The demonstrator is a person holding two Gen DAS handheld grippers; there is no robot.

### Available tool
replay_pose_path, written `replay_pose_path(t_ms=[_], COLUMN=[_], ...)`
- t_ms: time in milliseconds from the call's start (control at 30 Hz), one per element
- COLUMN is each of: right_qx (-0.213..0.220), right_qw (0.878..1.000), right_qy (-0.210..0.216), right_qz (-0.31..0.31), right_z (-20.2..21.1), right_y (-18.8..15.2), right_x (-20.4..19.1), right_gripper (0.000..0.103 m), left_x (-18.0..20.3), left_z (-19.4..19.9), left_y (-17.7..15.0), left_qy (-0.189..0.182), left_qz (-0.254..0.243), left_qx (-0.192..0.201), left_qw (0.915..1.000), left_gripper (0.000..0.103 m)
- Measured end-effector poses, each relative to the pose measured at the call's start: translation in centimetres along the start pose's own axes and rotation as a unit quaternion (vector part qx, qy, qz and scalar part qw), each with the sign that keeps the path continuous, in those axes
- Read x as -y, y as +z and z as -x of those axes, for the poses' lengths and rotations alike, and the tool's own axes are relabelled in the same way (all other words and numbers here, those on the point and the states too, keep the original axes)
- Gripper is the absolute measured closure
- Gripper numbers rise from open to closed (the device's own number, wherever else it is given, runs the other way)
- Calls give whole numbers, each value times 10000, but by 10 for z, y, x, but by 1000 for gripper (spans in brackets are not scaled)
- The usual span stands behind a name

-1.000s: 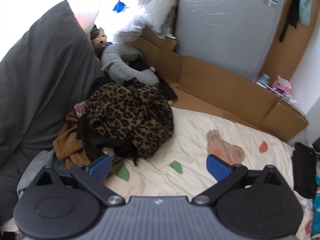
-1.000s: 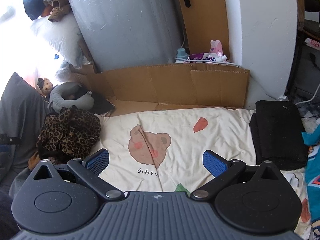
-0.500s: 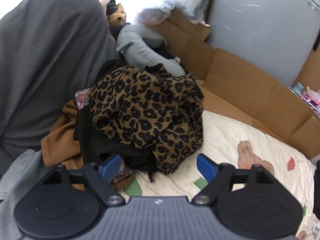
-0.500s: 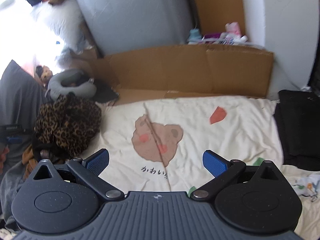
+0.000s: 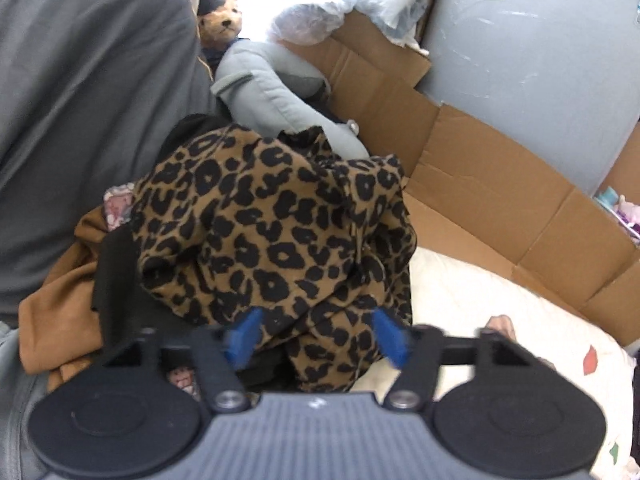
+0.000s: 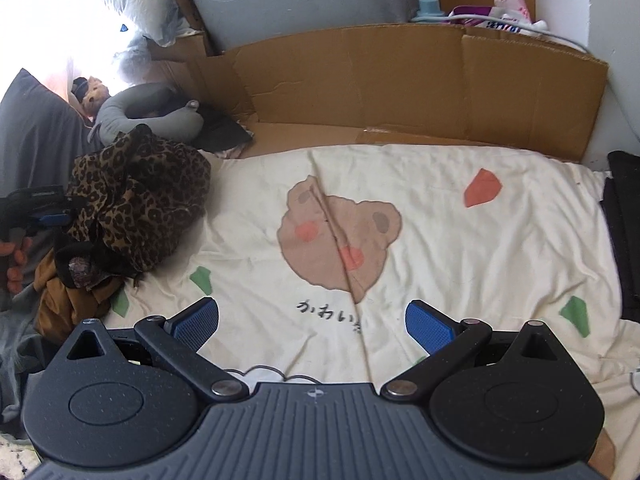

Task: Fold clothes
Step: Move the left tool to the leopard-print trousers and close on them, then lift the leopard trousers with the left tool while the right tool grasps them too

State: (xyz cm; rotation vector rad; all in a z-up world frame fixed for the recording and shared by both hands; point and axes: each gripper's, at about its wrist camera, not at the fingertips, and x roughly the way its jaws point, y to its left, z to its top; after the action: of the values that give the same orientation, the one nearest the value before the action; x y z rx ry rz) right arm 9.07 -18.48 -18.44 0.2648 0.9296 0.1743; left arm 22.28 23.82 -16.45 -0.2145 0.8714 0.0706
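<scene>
Bedsheet [image 6: 460,240], cream with a bear print, fills the right view, cardboard [image 6: 400,80] propped along its far edge. Clothes pile at its left end, leopard garment [image 5: 272,232] on top, brown cloth [image 5: 52,312] underneath. Left gripper [image 5: 316,336] is right on it, jaws closing, leopard fabric between the blue pads, not yet pinched. Right gripper [image 6: 312,322] hangs over bare sheet, spread wide, holding nothing.

Left wrist view close over the leopard-print garment [image 5: 280,232]; right wrist view farther back — both share it.
</scene>
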Motion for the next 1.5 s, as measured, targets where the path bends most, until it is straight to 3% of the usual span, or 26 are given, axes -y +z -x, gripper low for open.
replay_pose_path(t_ms=[433,500,567,800,867,900,1200,1500], right_qx=[-182,-245,-284,-293,-282,-275,-110,9], right_qw=[9996,9994,9992,9991,9990,9990,9990,9981], right_qy=[23,47,53,162,198,214,415,613], right_qz=[211,255,291,256,280,290,116,-13], right_z=[-30,-33,-34,-35,-37,-38,-35,-9], right_y=[1,-1,-3,-3,-3,-3,2,0], right_x=[-11,-12,-13,-15,-19,-21,-40,-54], right_gripper=[1,1,1,1,1,1,2,2], left_x=[16,20,21,22,21,19,24,17], left_z=[-45,-52,-58,-77,-81,-80,-43,-6], left_y=[18,22,26,35,36,35,21,-14], left_qy=[-174,-226,-227,-267,-213,-187,-461,-532], left_qz=[-127,-224,-250,-335,-370,-343,-596,-603], left_qx=[250,316,335,372,343,325,255,-203], left_qw=[9995,9990,9989,9984,9985,9987,9968,9966], left_gripper=[36,39,51,57,96,100,101,101])
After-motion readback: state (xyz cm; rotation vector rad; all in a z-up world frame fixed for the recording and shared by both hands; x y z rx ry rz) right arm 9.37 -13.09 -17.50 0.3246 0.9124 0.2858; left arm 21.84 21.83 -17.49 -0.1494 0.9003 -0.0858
